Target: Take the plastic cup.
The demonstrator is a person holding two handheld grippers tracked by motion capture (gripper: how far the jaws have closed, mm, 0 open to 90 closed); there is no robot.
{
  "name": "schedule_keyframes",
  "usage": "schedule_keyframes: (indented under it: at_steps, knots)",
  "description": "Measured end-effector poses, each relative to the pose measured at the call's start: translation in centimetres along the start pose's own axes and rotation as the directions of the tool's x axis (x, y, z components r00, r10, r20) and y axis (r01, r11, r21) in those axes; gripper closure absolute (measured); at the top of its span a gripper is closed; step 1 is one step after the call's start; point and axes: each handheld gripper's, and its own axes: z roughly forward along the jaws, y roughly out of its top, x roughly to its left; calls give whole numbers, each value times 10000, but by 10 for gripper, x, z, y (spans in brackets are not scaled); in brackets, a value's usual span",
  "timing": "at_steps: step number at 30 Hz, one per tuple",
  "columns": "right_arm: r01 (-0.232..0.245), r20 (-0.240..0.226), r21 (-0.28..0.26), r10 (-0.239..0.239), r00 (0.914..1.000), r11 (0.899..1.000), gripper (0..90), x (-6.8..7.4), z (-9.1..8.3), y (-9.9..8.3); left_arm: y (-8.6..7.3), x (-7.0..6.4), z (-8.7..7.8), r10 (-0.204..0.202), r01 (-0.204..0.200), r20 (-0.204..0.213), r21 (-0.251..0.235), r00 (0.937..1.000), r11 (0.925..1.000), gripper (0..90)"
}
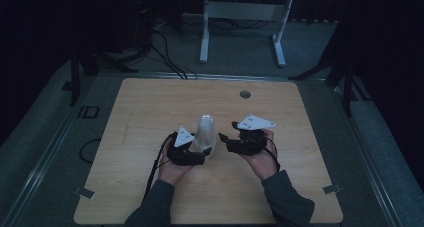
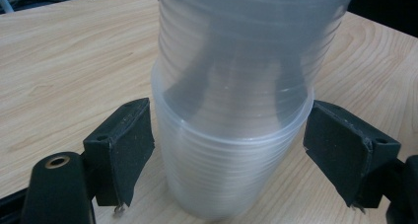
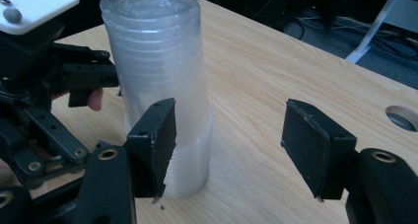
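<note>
Tall cup stack, loosely bracketed — easy to topple

My left gripper (image 2: 229, 150) stands spread around the base of the stack of clear plastic cups (image 2: 236, 115) upright on the tabletop (image 1: 150, 112), fingers (image 2: 123, 145) just beside its walls, not visibly clamping. My right gripper (image 3: 229, 150) is open and empty, the stack just beside its near finger. Closing unevenly could crush or tip the stack; a nudge from that finger might too.

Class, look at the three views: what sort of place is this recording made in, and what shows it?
Probably a lab or recording studio: a bare wooden table, cables on the floor, a white frame stand behind, dark surroundings.
</note>
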Motion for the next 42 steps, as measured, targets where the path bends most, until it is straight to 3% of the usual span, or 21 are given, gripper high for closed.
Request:
schedule_keyframes:
  at_steps: [19, 27, 42]
  knots:
    - [18, -551, -324, -36, 9985, 9995, 365, 12, 9, 15, -3, -2, 1, 29, -31, -186, -116, 9998, 9999, 223]
    - [-119, -903, -523, 71, 9959, 9986, 316, 18, 18, 22, -4, -2, 0, 111, -115, -223, -148, 9997, 9998, 224]
    - [160, -934, -522, -208, 9954, 9985, 322, 26, 38, 37, -5, -3, 1, 79, -87, -250, -301, 9997, 9995, 223]
